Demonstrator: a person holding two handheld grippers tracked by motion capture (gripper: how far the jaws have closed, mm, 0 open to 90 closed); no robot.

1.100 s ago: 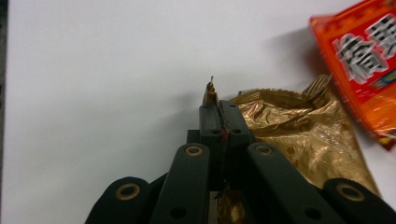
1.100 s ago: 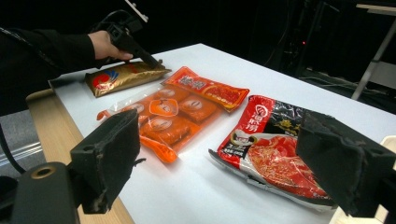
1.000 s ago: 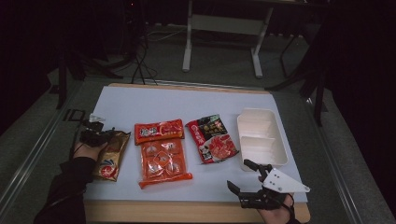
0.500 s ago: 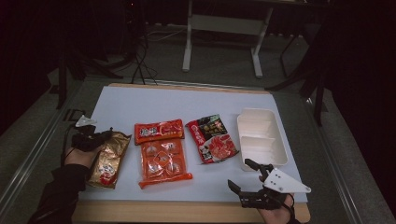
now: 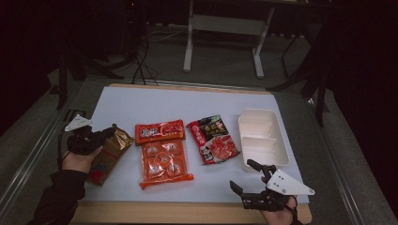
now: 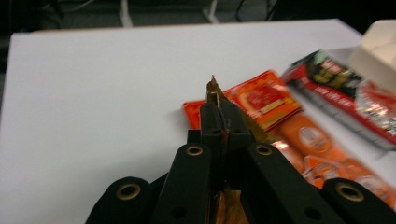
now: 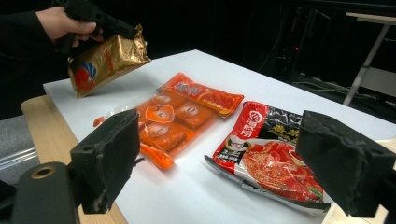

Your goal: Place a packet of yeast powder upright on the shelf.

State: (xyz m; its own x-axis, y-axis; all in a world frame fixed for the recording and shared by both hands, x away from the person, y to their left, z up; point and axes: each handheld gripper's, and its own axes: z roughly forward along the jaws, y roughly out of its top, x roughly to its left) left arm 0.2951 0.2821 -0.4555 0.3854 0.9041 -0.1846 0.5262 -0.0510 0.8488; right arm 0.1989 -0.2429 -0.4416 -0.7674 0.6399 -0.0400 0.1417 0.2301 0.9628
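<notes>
L claw [image 5: 109, 133] is clamped on top edge of gold packet [image 5: 107, 154], which hangs at 6 o'clock under it, off the tabletop [image 5: 141, 101]. R claw [image 5: 247, 176] wide, holding nothing.

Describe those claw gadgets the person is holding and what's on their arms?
Each claw, left and right, is matt black with two jaws, brass-ringed holes on the linkages and rough black pads. A pale grey three-cornered plate tops each one. A thin dark cable trails from the left. The sleeve is black.
</notes>
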